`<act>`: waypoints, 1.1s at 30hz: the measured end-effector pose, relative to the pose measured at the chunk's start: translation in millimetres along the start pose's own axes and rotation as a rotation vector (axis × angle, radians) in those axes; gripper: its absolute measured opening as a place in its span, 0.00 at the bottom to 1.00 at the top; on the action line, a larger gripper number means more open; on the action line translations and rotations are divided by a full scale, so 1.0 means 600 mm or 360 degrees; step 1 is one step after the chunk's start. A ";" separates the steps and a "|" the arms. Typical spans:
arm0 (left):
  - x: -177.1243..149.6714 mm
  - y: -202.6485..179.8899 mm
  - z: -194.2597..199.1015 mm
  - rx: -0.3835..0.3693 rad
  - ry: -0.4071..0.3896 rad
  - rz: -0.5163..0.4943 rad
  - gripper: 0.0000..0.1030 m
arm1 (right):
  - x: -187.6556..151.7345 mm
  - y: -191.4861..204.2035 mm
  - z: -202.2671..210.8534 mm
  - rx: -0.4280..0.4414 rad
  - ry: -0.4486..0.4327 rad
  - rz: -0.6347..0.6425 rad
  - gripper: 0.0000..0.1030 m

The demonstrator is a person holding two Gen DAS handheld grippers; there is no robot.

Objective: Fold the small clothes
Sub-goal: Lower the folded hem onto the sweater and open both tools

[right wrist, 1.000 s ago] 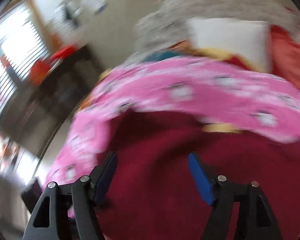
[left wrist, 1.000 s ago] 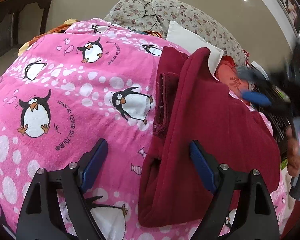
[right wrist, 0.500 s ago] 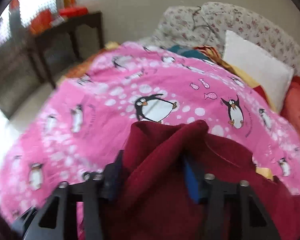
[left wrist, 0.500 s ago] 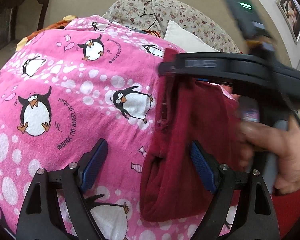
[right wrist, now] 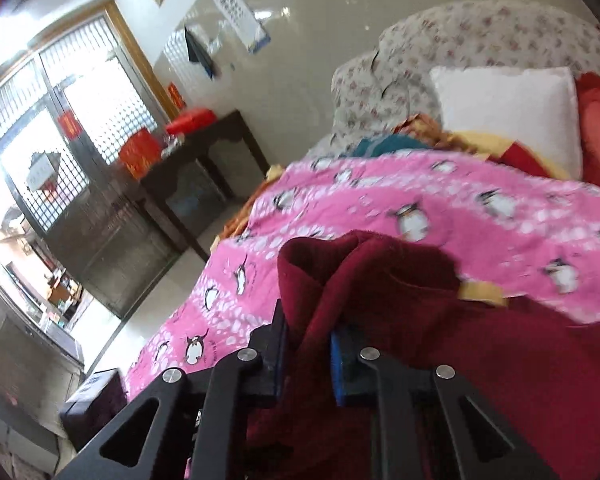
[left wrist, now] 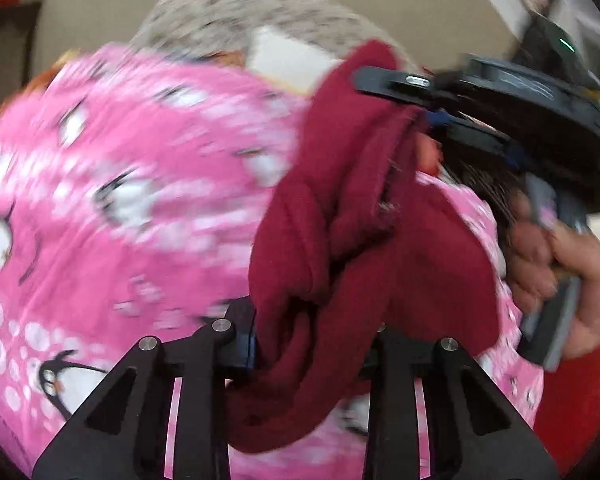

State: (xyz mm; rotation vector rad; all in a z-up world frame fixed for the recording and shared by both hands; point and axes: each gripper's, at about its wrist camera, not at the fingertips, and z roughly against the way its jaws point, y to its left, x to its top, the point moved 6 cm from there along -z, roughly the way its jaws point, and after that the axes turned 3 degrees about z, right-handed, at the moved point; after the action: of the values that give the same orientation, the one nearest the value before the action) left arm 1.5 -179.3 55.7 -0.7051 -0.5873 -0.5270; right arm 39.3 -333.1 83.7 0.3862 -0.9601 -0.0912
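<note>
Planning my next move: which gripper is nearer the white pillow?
Right. The right gripper holds the maroon garment up near the white pillow; the left gripper clamps its lower end, farther back.

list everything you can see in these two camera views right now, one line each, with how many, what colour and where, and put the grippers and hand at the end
maroon garment: one, dark red, bunched up over the blanket, clamped by both grippers
penguin blanket: one, pink with white spots and penguins, spread over the bed
white pillow: one, white, at the far end against the floral cushion
floral cushion: one, cream with small flowers, against the wall
side table: one, dark wood, beside the bed near the window
red boxes: two, red, on the side table
left gripper: black with blue pads, shut on the garment's near end
right gripper: black with blue pads, shut on a raised fold
right hand: one, gripping the right gripper's handle
</note>
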 end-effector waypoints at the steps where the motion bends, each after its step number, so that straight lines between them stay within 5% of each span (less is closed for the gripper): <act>1: -0.001 -0.033 0.005 -0.0032 -0.0004 -0.0052 0.27 | 0.002 -0.012 0.023 -0.0015 -0.0031 -0.0009 0.16; 6: -0.005 -0.184 -0.014 -0.0136 0.0006 -0.0311 0.27 | -0.007 -0.128 0.137 -0.0168 -0.0169 -0.0148 0.15; 10: -0.030 -0.245 -0.109 -0.0195 0.0166 -0.0289 0.27 | -0.057 -0.234 0.143 -0.0384 -0.0090 -0.0316 0.15; 13: -0.052 -0.260 -0.159 -0.0151 0.0201 -0.0298 0.28 | -0.092 -0.291 0.148 -0.0356 -0.0107 -0.0529 0.19; 15: -0.054 -0.269 -0.145 -0.0148 0.0168 -0.0339 0.40 | -0.100 -0.302 0.178 -0.0361 -0.0166 -0.0583 0.34; 17: -0.059 -0.283 -0.109 -0.0260 0.0239 -0.0364 0.63 | -0.101 -0.293 0.212 -0.0353 -0.0227 -0.0576 0.50; 20: -0.057 -0.266 -0.044 -0.0354 0.0187 -0.0385 0.70 | -0.104 -0.257 0.249 -0.0205 -0.0263 -0.0553 0.52; 23: -0.057 -0.236 -0.004 -0.0208 0.0061 -0.0517 0.76 | -0.118 -0.218 0.250 -0.0196 -0.0181 -0.0475 0.63; 26: -0.058 -0.201 -0.019 0.0026 0.0016 -0.0581 0.76 | -0.131 -0.204 0.211 -0.0268 -0.0063 -0.0415 0.64; 31: -0.088 -0.168 -0.081 0.0056 0.0150 -0.0483 0.76 | -0.145 -0.235 0.128 -0.0398 0.0054 -0.0413 0.63; 32: -0.100 -0.165 -0.086 0.0055 0.0163 -0.0471 0.76 | -0.148 -0.237 0.126 -0.0418 0.0031 -0.0378 0.56; 33: -0.104 -0.162 -0.097 0.0057 0.0177 -0.0448 0.76 | -0.148 -0.234 0.128 -0.0419 0.0020 -0.0344 0.38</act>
State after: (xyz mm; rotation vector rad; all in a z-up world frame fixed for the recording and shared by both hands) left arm -85.1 -268.6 22.0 -0.5575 -0.5937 -0.8101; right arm -61.0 -463.0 3.2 0.2452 -0.8782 -0.4071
